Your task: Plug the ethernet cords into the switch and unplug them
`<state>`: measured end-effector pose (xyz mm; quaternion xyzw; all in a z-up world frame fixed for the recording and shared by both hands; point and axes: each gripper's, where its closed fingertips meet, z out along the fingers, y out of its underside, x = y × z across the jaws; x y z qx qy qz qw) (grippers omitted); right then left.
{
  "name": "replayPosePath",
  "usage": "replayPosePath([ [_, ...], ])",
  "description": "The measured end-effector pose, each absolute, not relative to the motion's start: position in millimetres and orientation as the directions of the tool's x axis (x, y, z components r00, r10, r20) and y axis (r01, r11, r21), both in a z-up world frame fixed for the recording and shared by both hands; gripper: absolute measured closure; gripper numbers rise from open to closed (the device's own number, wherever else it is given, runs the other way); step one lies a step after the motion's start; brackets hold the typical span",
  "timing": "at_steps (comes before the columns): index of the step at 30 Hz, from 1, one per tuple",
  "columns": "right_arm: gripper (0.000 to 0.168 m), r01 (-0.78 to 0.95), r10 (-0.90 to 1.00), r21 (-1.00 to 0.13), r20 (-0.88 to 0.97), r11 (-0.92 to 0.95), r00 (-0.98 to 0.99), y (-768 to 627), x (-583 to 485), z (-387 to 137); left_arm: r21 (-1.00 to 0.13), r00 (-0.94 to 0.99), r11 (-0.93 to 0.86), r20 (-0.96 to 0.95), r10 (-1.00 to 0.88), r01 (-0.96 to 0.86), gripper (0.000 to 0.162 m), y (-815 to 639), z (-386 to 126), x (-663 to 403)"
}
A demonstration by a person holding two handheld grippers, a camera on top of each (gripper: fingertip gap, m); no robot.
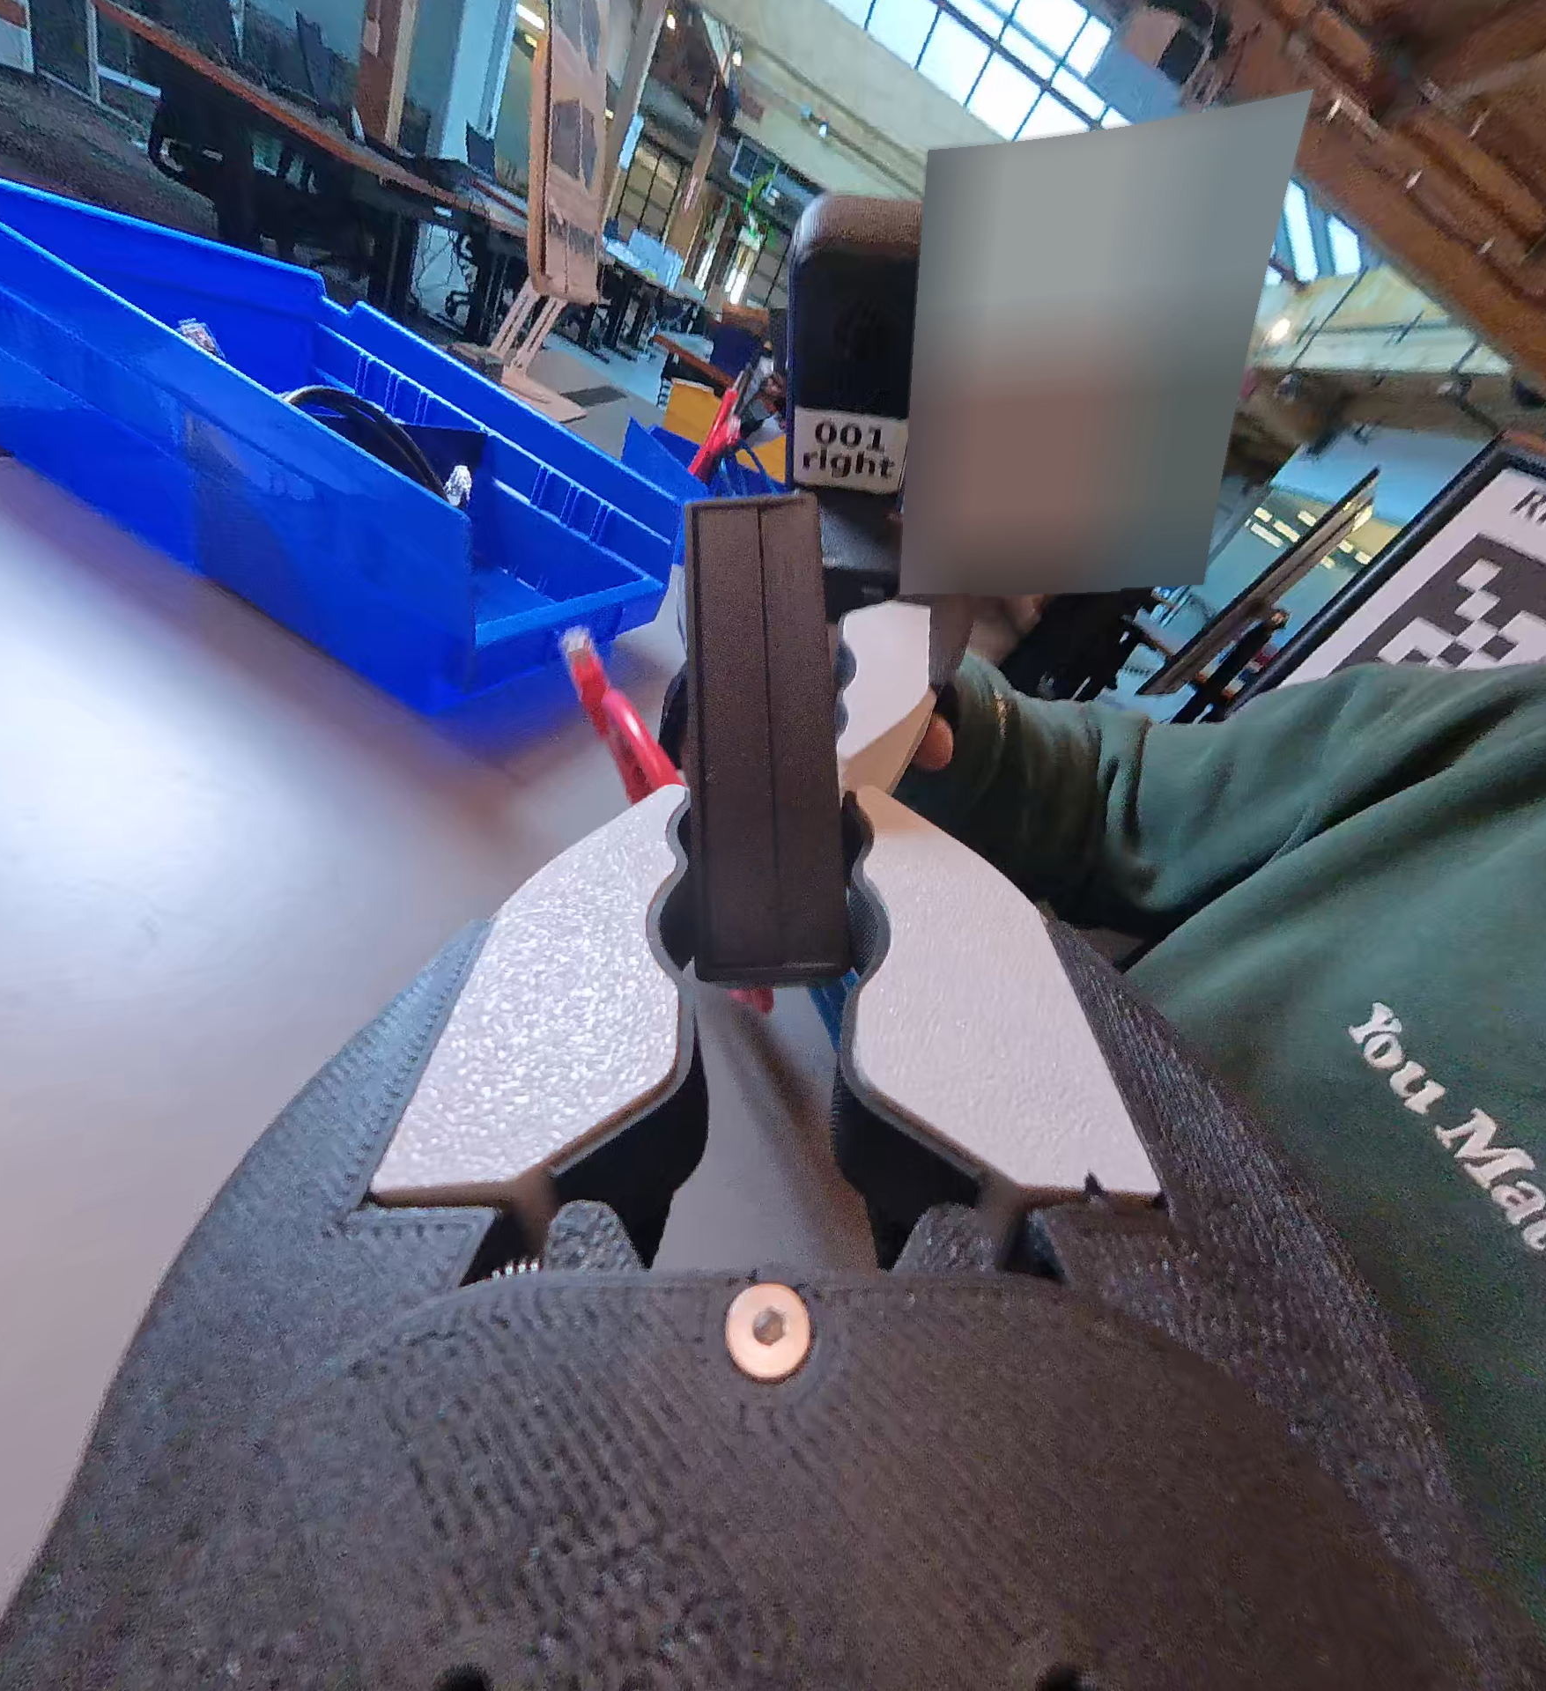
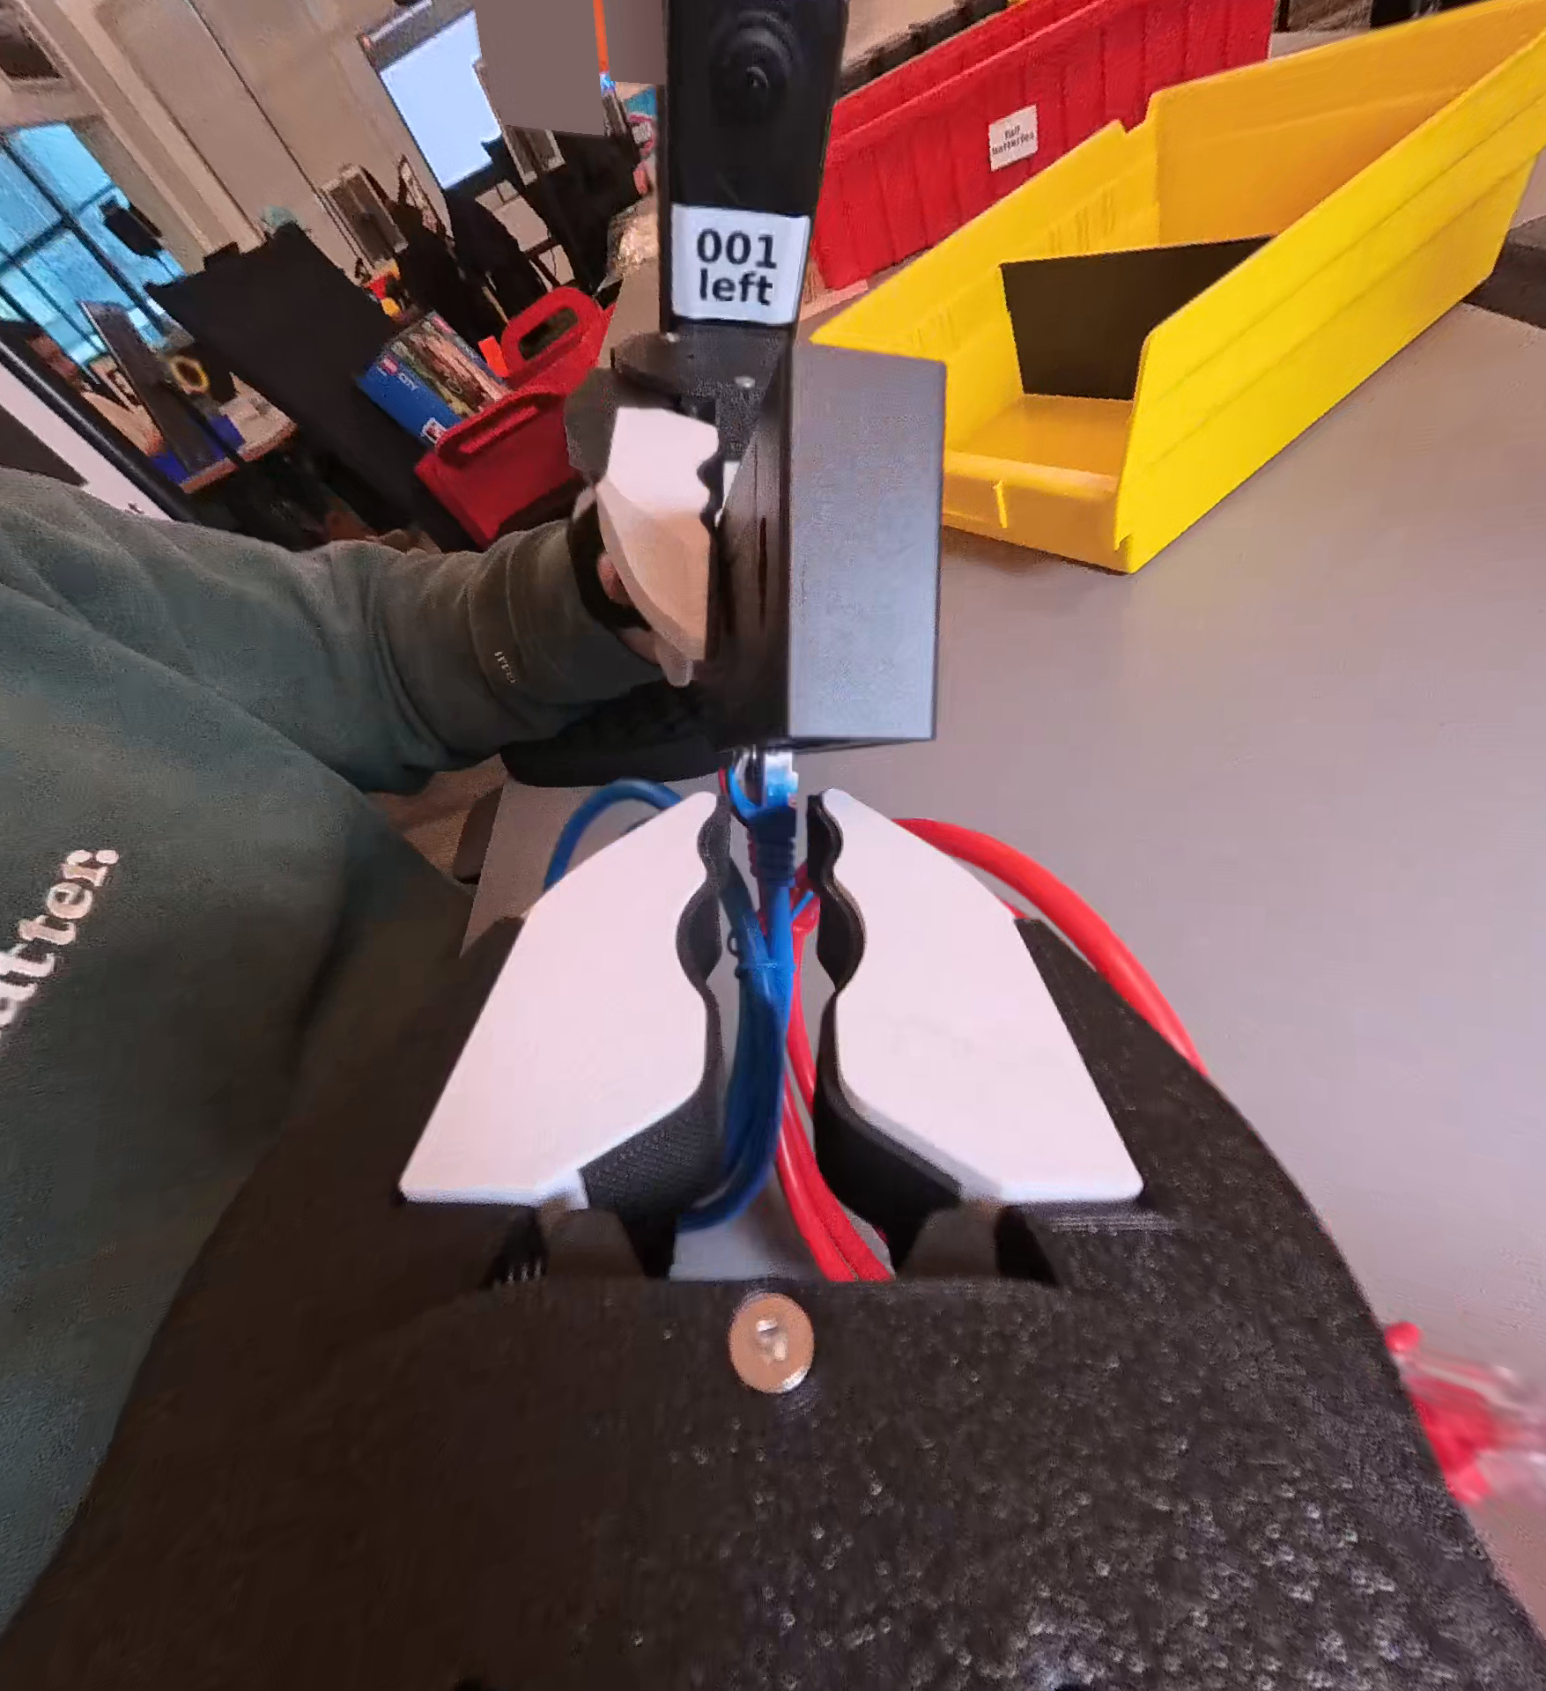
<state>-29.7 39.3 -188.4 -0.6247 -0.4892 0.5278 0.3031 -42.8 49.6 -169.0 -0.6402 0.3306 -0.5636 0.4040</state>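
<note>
My left gripper (image 1: pixel 764 823) is shut on the black switch (image 1: pixel 764 732) and holds it upright above the table. In the right wrist view the switch (image 2: pixel 860 549) hangs in the left gripper (image 2: pixel 705 549) straight ahead. My right gripper (image 2: pixel 769 810) is closed around the blue ethernet cord (image 2: pixel 764 915) just behind its plug (image 2: pixel 778 782), which sits at the switch's underside. A red cord (image 2: pixel 1071 906) loops past my right finger, and its loose plug (image 1: pixel 581 654) lies on the table. Blue cord (image 1: pixel 833 997) shows under the switch.
A blue bin (image 1: pixel 293 512) with a black cable (image 1: pixel 375 430) stands left on the grey table. A yellow bin (image 2: pixel 1208 366) and a red bin (image 2: pixel 979 137) stand right. Blurred red items (image 2: pixel 1501 1437) lie near right. The person's green sleeve (image 2: pixel 339 622) crosses the left. Both grippers' tips are close together, under 4 cm apart.
</note>
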Motion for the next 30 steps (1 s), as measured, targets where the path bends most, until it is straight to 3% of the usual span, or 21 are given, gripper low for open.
replayPosePath([
  [6, 0.143, 0.31, 0.934, -0.893, -0.354, -0.327, -0.034, 31, -43, -203, -0.888, 0.148, -0.457, 0.46, -0.875, 0.058, 0.133, 47, -168, -37],
  [11, 0.153, 0.322, 0.926, -0.89, -0.368, -0.324, -0.085, 26, -42, -201, -0.894, 0.13, -0.445, 0.448, -0.885, 0.05, 0.133, 44, -168, -35],
  [19, 0.153, 0.522, 0.941, -0.816, -0.331, -0.247, -0.073, 21, -31, -215, -0.916, 0.166, -0.262, 0.22, -0.961, -0.305, 0.126, 31, -207, -33],
  [30, 0.154, 0.627, 0.945, -0.762, -0.303, -0.164, -0.121, 7, -31, -233, -0.838, -0.005, -0.447, 0.472, -0.882, -0.314, 0.13, 8, -221, -23],
])
